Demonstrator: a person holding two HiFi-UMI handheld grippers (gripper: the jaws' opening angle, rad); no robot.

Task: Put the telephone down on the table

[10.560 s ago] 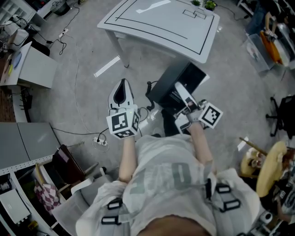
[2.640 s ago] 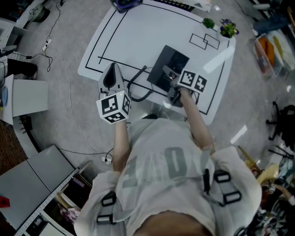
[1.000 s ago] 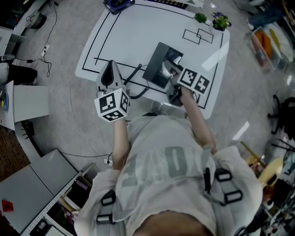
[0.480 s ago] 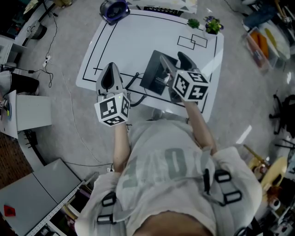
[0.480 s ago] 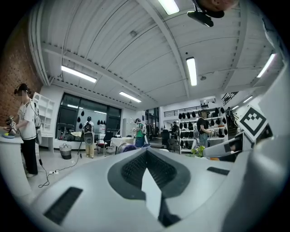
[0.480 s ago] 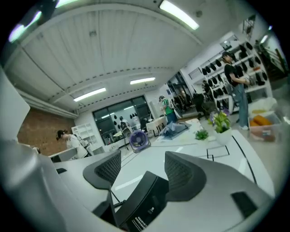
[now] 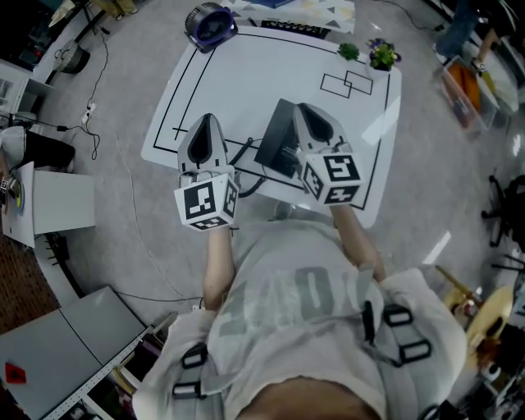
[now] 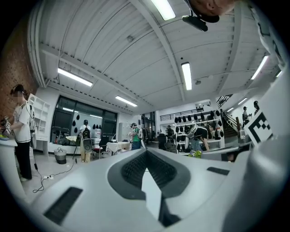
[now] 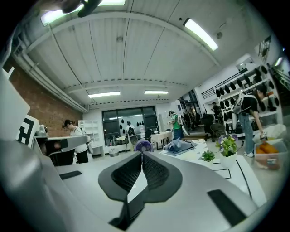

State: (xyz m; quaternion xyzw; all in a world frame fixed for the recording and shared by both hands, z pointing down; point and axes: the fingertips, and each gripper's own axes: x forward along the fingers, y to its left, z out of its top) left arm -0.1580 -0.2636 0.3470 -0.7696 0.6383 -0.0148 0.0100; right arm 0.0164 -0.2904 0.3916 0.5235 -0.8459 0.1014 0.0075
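The black telephone (image 7: 277, 146) lies on the white table (image 7: 246, 74) near its front edge, and its coiled cord (image 7: 246, 179) trails toward me. My right gripper (image 7: 305, 108) hovers above the phone and hides part of it. Its jaws have just closed and meet at the tips (image 9: 141, 154) with nothing between them. My left gripper (image 7: 207, 119) hangs over the table's front left edge, apart from the phone. In the left gripper view its jaws (image 8: 146, 152) also meet, empty. Both grippers point level across the room.
A purple desk fan (image 7: 211, 23) sits at the table's far left corner and two small potted plants (image 7: 381, 54) at the far right. A keyboard (image 7: 297, 29) lies along the far edge. Grey cabinets (image 7: 61, 197) and floor cables are to the left. People stand farther off (image 8: 22, 122).
My right gripper has come off the telephone, risen, rolled over and closed its jaws. The left gripper has risen a little. The telephone stays on the table.
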